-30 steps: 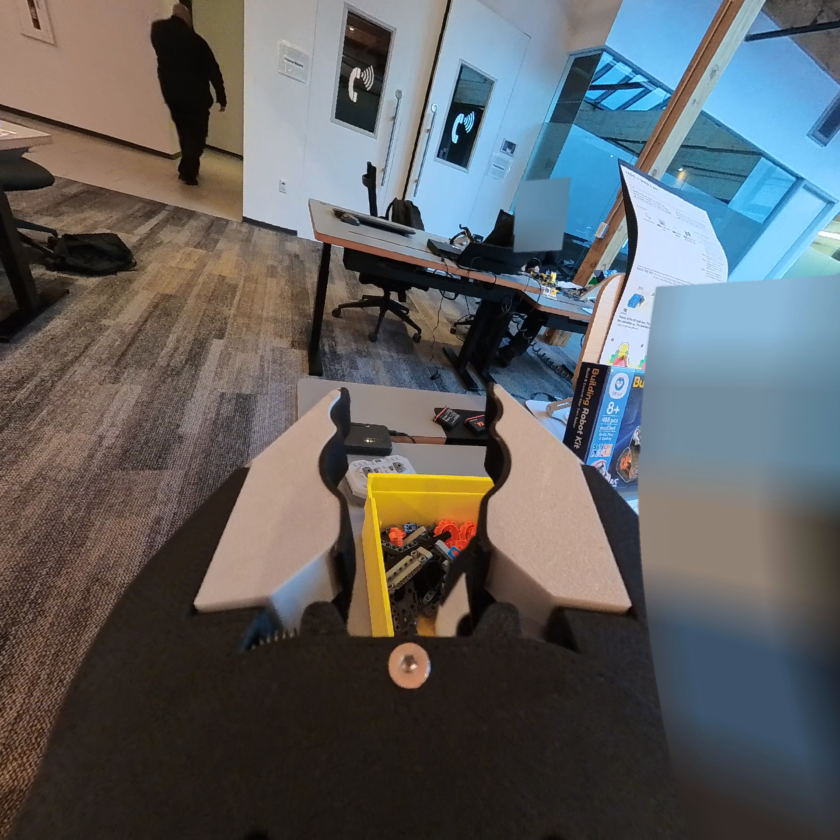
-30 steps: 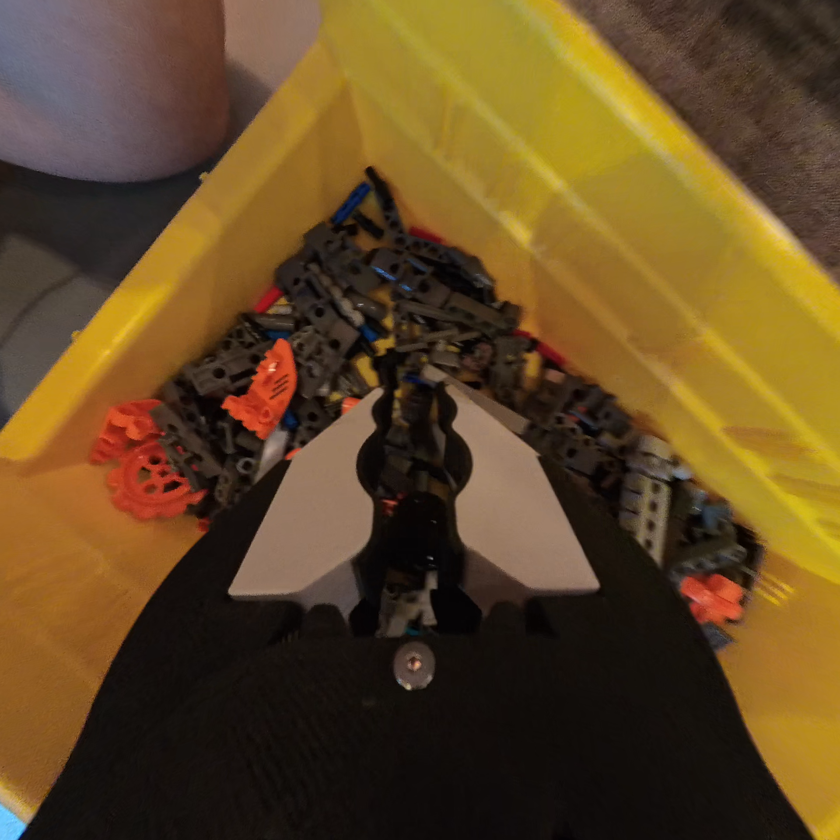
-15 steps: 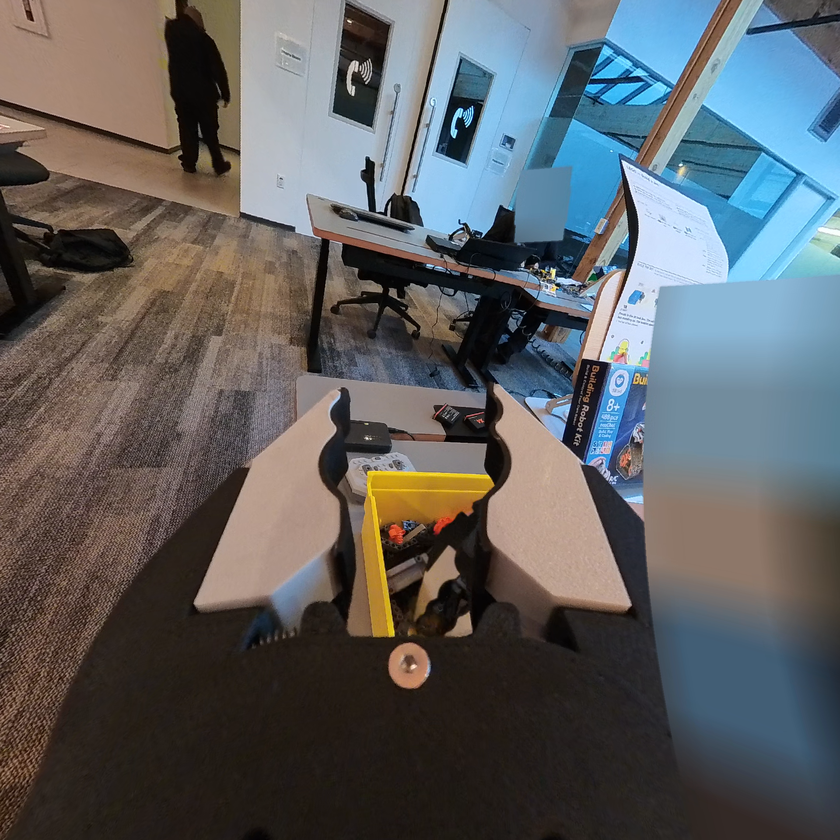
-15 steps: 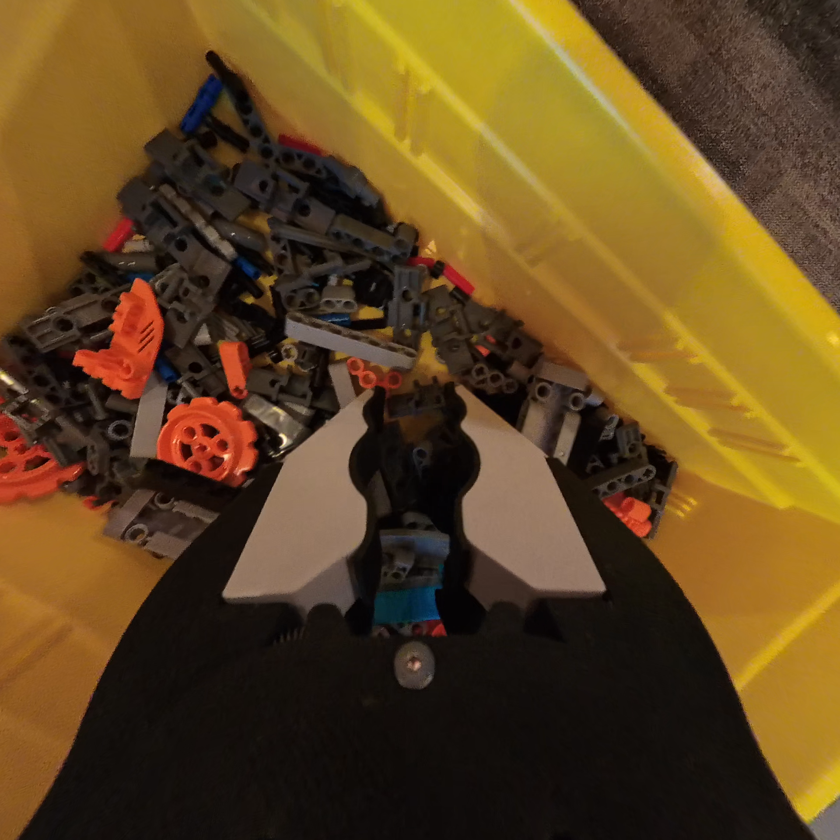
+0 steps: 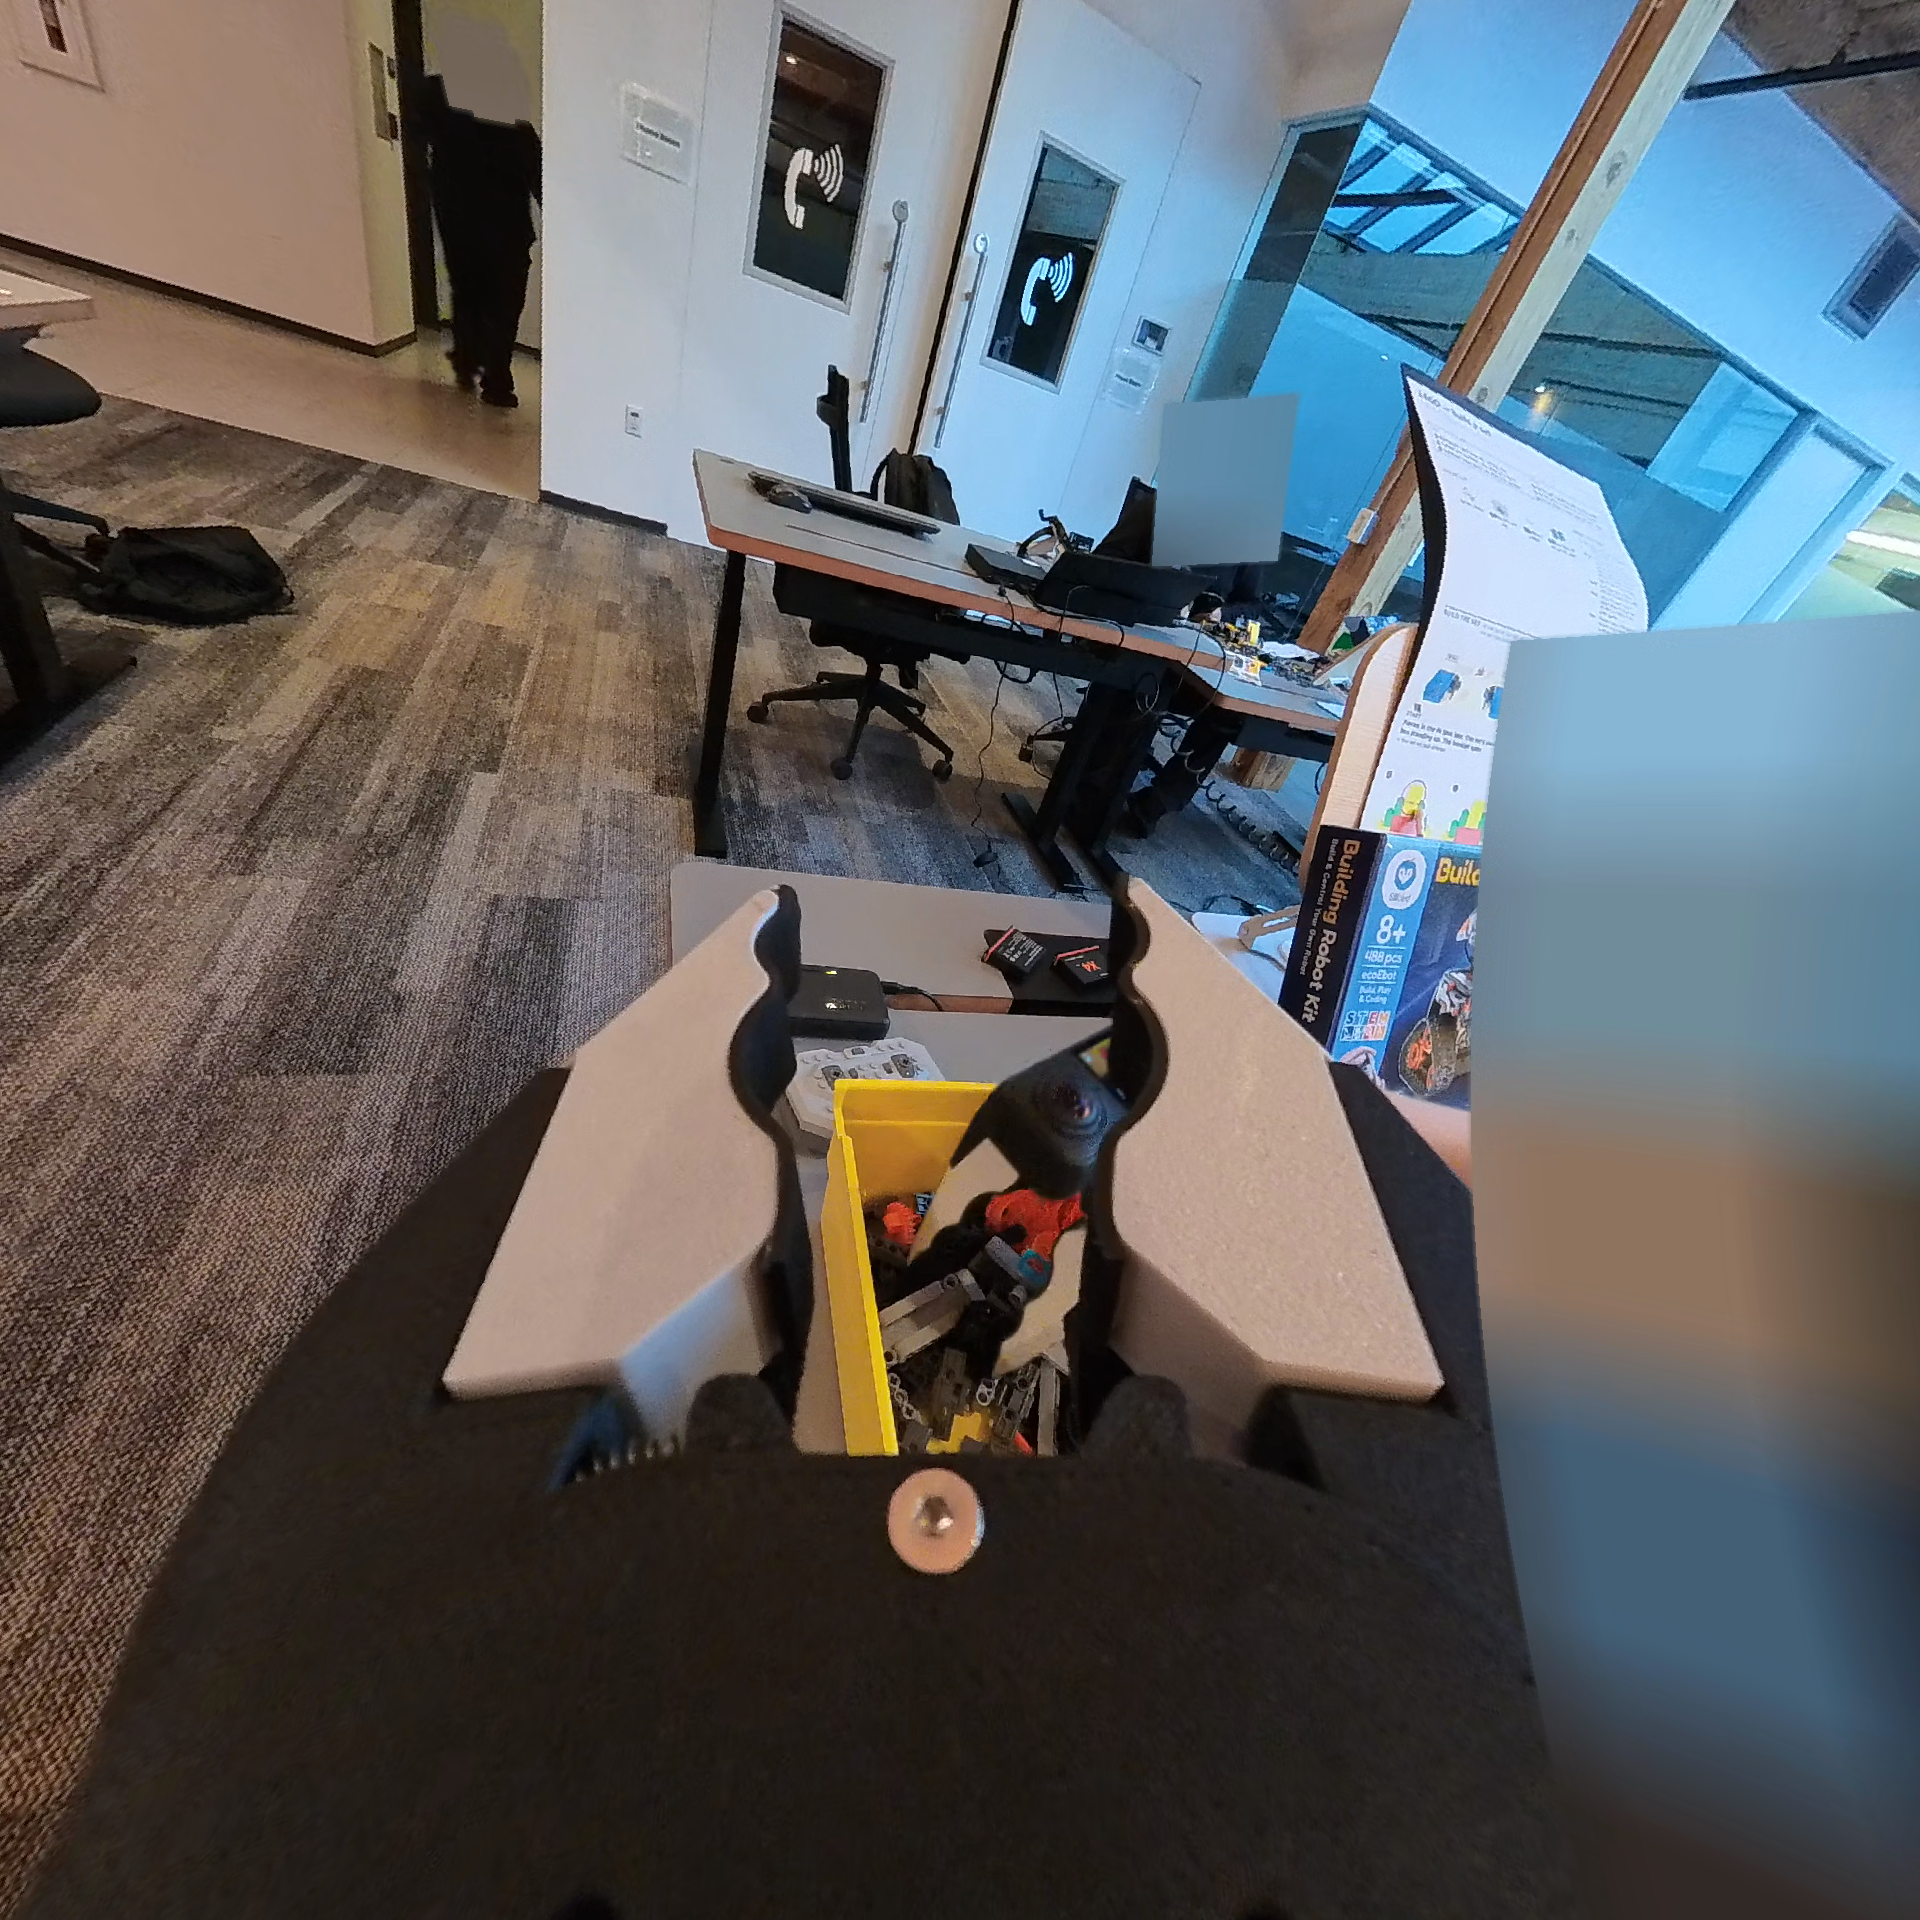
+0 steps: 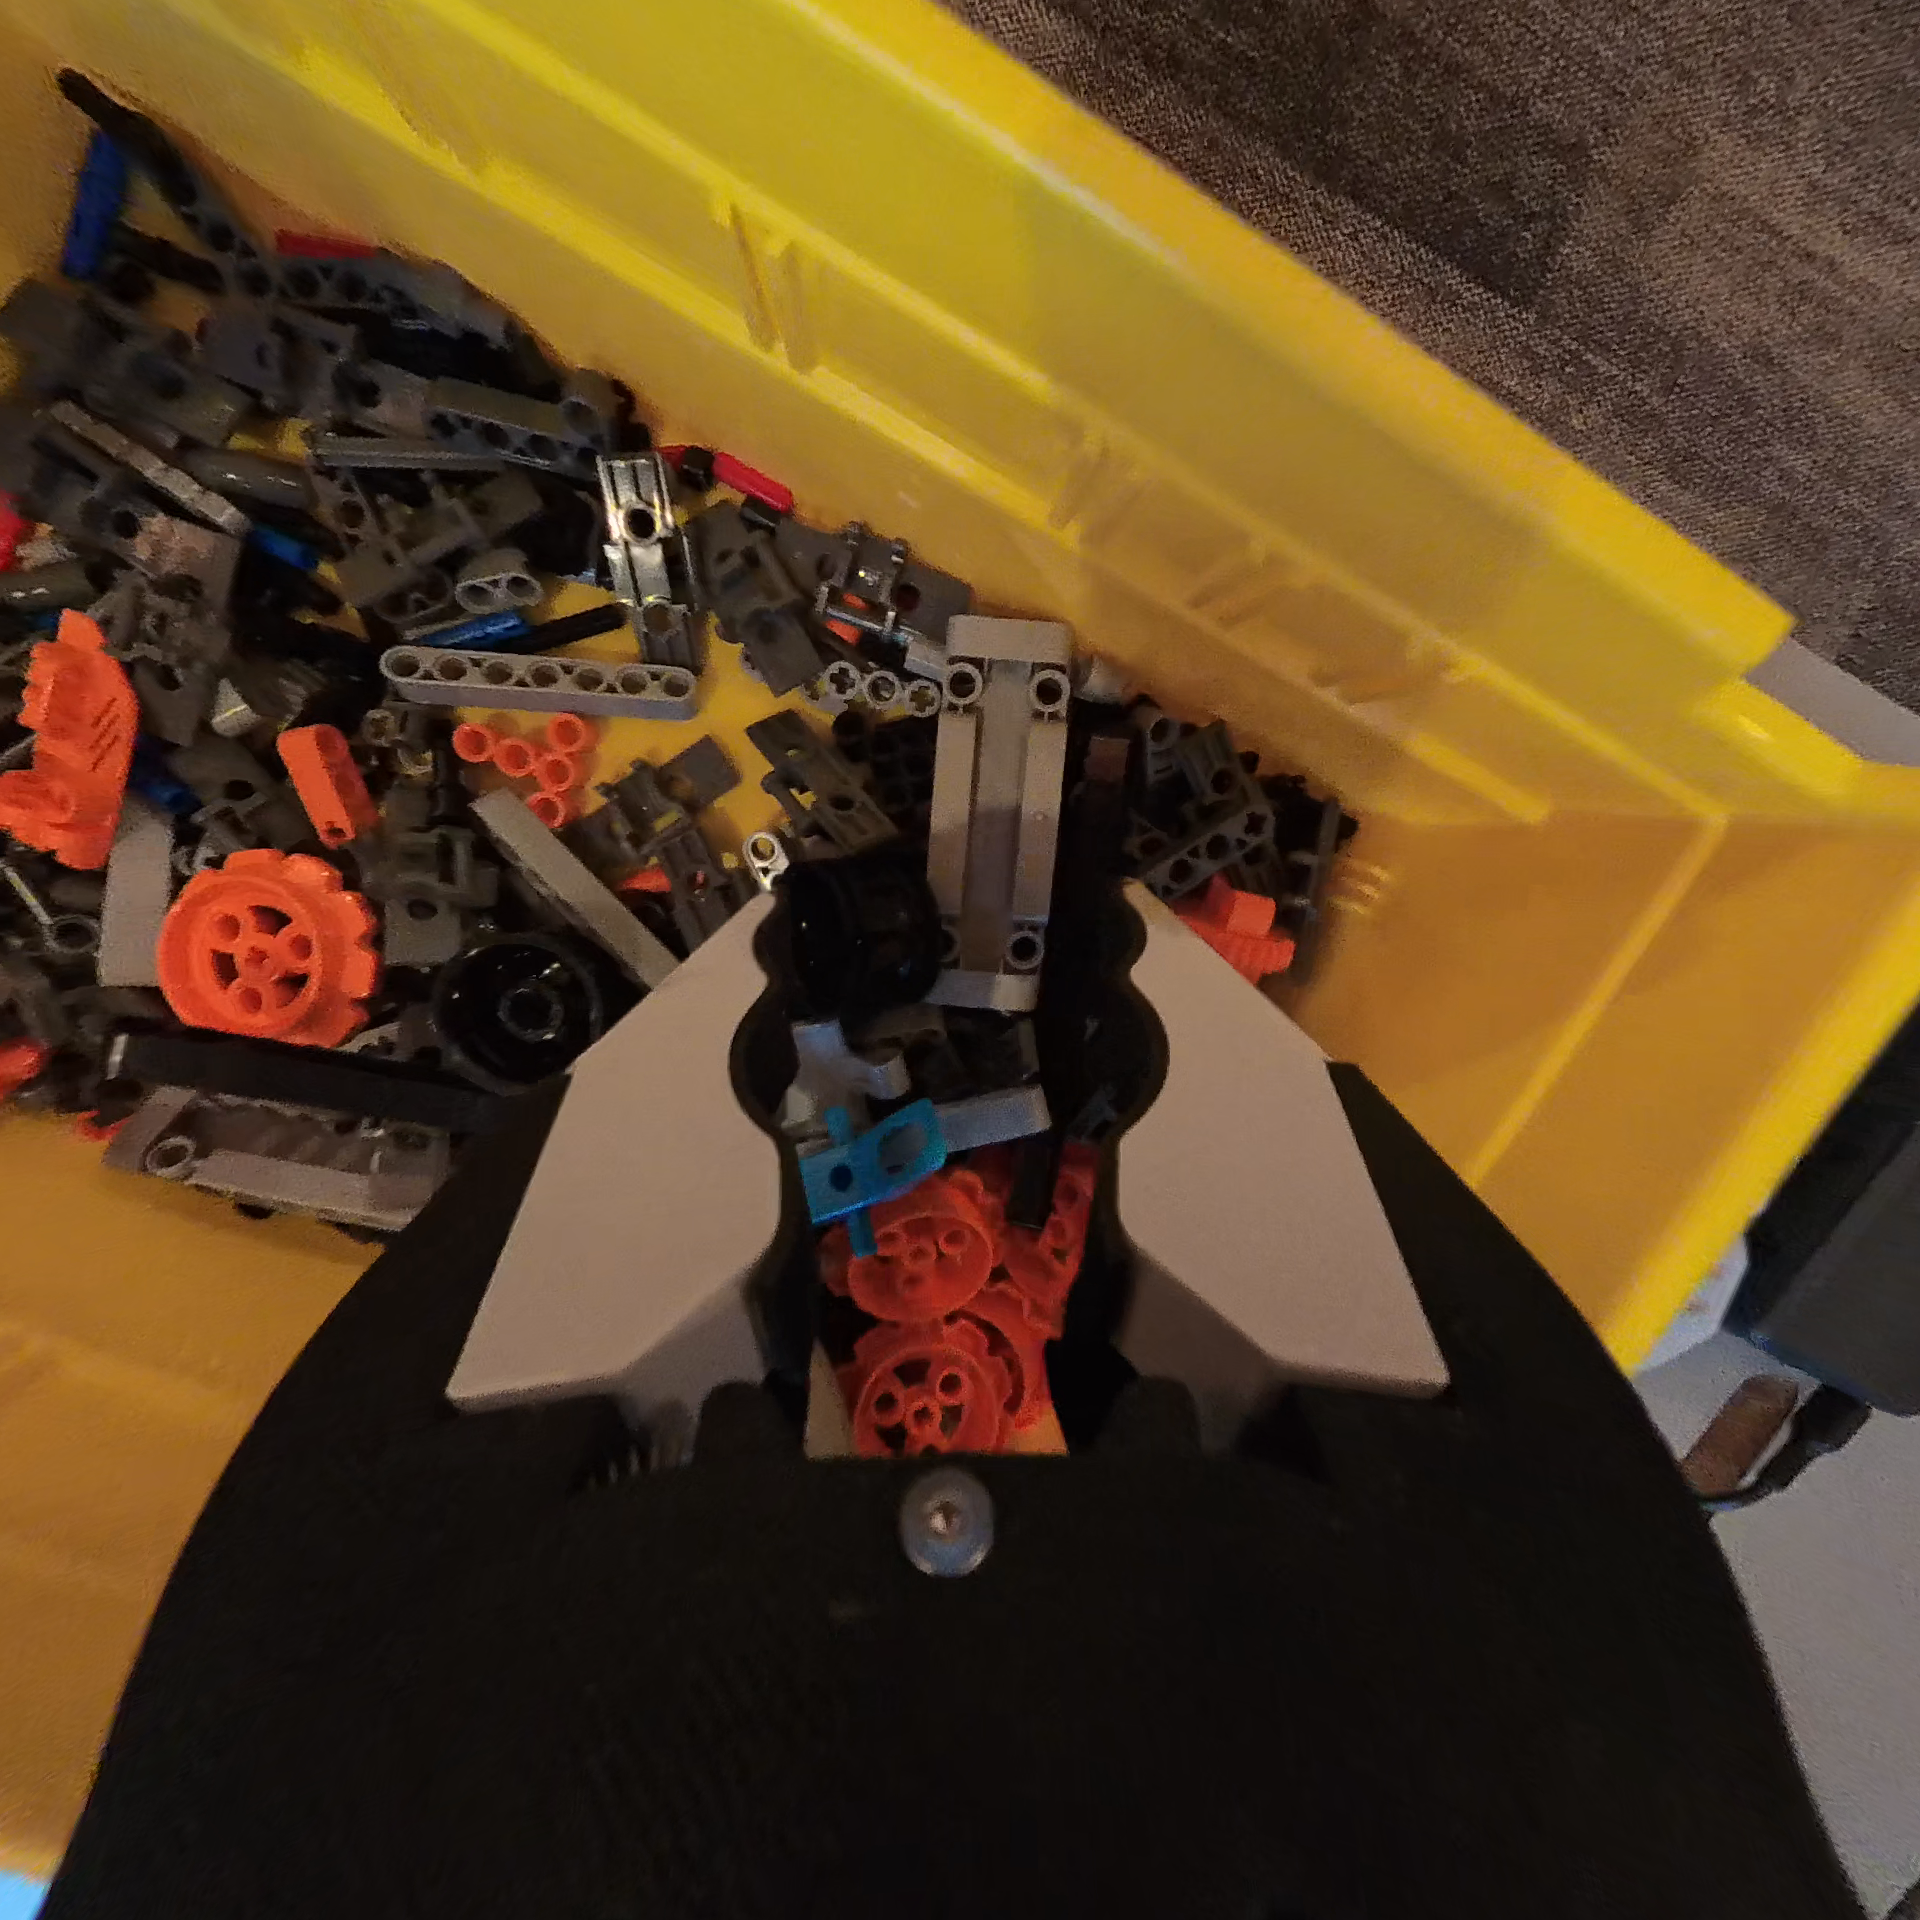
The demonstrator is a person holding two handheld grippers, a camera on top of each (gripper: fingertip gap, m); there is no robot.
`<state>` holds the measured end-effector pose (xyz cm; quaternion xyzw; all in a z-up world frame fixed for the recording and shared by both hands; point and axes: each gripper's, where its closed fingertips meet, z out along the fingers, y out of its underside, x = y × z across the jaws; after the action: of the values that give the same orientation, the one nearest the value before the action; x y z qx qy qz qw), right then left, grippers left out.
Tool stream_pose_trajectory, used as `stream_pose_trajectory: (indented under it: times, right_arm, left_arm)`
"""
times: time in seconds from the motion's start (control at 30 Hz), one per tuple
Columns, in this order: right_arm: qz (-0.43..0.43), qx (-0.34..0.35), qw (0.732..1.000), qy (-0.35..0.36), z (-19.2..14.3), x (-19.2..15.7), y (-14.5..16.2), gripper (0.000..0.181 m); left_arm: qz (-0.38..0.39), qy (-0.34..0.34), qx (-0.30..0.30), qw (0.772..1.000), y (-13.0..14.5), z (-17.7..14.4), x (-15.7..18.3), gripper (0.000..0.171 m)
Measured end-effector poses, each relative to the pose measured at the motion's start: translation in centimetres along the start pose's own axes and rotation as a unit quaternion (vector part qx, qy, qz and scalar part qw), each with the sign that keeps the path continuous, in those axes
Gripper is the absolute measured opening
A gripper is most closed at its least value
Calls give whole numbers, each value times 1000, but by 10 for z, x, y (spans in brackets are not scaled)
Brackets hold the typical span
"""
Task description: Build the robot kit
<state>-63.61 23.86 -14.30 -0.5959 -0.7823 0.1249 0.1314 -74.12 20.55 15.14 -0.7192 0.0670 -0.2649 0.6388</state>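
Right now your right gripper [image 6: 951, 997] hangs over the yellow bin [image 6: 1195, 395], jaws parted, with a black wheel [image 6: 857, 940] and a grey beam [image 6: 997, 831] showing in the gap at the centre of the frame. Whether either fingertip touches them you cannot tell; nothing looks clamped. Your left gripper [image 5: 951, 997] is also spread wide and empty, held well above the same bin [image 5: 862, 1278], which shows low in the centre of its view.

The risk I see is the loose heap itself. The pieces [image 6: 416, 727] lie tangled and overlapping, so closing here may catch two at once, or squeeze the round wheel out sideways. The teal connector [image 6: 878, 1153] and orange gears [image 6: 925, 1320] lower in the gap could snag as well. The right view is dim and slightly blurred, which makes aim harder.

The bin rests on a pale grey table [image 5: 914, 914], beside a white controller [image 5: 862, 1075] and a small black box [image 5: 836, 997]; a printed kit box [image 5: 1382, 966] stands at the right. Beyond lies striped grey carpet [image 5: 312, 883], a desk [image 5: 935, 561] with an office chair [image 5: 862, 707], and a person [image 5: 483, 208] at a doorway in the upper left.
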Motion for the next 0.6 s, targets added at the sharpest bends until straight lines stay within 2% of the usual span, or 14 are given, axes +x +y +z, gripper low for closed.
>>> stream_pose_trajectory:
  times: [0.07, 0.13, 0.4, 0.47, 0.6]
  right_arm:
    - [-13, -3, 1000, -5, 8, -4, -1, 63]
    - [-11, 6, 1000, -29, 11, -15, -7, 53]
    - [-28, -9, 999, -27, 10, -47, -14, 53]
    - [-27, -16, 999, -33, 8, -58, -14, 43]
    - [-28, -7, 998, -54, 7, -86, -17, 42]
  left_arm:
    - [1, 1, -2, 1000, 1, 1, 1, 57]
    - [3, 0, -3, 1000, 1, 1, 1, 57]
    - [4, 2, -6, 1000, 2, 3, 3, 57]
    - [5, 3, -7, 1000, 2, 2, 4, 57]
    - [4, 3, -5, 1000, 2, 2, 3, 57]
